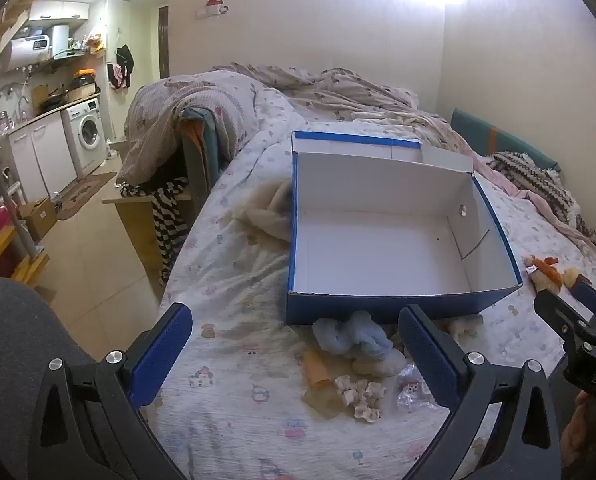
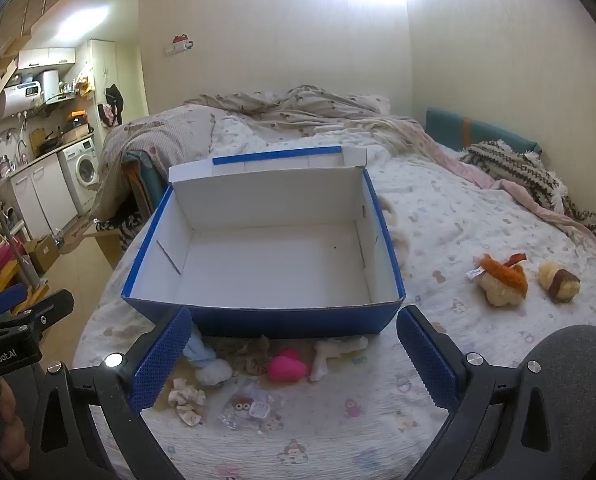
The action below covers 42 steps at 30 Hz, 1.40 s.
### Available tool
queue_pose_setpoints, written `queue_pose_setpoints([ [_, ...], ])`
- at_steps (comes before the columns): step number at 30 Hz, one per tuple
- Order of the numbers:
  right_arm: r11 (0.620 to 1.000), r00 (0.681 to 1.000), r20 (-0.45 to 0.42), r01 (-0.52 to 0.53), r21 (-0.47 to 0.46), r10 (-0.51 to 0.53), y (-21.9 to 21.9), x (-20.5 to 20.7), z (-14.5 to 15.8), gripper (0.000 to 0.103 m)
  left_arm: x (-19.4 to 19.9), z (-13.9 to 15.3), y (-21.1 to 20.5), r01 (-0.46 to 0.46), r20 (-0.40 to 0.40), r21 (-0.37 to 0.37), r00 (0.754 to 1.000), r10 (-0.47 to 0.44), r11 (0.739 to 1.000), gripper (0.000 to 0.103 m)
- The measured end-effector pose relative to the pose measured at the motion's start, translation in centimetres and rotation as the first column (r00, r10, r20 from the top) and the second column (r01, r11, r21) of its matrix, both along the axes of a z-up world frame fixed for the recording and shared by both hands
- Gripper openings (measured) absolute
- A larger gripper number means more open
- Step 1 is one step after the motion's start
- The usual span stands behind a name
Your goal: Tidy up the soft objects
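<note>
Right wrist view: the right gripper [image 2: 294, 356] hangs with its blue pads wide apart and nothing between them, above a pink heart toy [image 2: 285, 365] and a white bone-shaped plush [image 2: 329, 354] lying on the bed sheet [image 2: 457, 216]. Just beyond them sits the open blue box [image 2: 274, 320], with no toys inside. Off to the right, well apart from the box, lie an orange-and-cream plush [image 2: 499, 280] and a brown-and-cream plush [image 2: 559, 282]. The left gripper [image 1: 294, 354] is likewise spread wide and holding nothing, over a light blue plush [image 1: 355, 338] touching the box's near wall.
</note>
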State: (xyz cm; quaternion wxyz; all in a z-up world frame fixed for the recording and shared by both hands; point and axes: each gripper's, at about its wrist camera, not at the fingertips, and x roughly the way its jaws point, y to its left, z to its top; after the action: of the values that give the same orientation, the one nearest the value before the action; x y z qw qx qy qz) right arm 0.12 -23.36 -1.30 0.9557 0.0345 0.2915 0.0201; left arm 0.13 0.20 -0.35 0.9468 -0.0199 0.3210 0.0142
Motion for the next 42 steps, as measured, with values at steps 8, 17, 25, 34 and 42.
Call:
queue_pose_setpoints([
  [8,1.0,1.0,0.0,0.001,-0.001,-0.001,0.05,0.04,-0.05,0.103,0.02,-0.18,-0.05,0.004,-0.002,0.003,1.0,-0.004,1.0,0.103],
  [17,1.0,1.0,0.0,0.0,-0.001,0.0,0.04,0.06,-0.02,0.103,0.06,-0.22,-0.1,0.002,-0.003,0.002,1.0,-0.002,1.0,0.103],
  [25,1.0,1.0,0.008,0.001,-0.005,-0.001,-0.17,-0.19,0.33,0.103,0.13,-0.22,-0.13,0.004,-0.002,0.001,1.0,-0.004,1.0,0.103],
  [34,1.0,1.0,0.004,0.004,-0.008,-0.004,0.22,0.27,0.0,0.103,-0.05,-0.12,-0.29,0.0,-0.004,-0.003,1.0,0.0,1.0,0.103],
  [42,1.0,1.0,0.006,0.003,-0.015,-0.003,-0.11,0.01,0.3,0.103,-0.04,-0.11,-0.3,0.001,-0.005,-0.007,1.0,-0.001,1.0,0.103],
])
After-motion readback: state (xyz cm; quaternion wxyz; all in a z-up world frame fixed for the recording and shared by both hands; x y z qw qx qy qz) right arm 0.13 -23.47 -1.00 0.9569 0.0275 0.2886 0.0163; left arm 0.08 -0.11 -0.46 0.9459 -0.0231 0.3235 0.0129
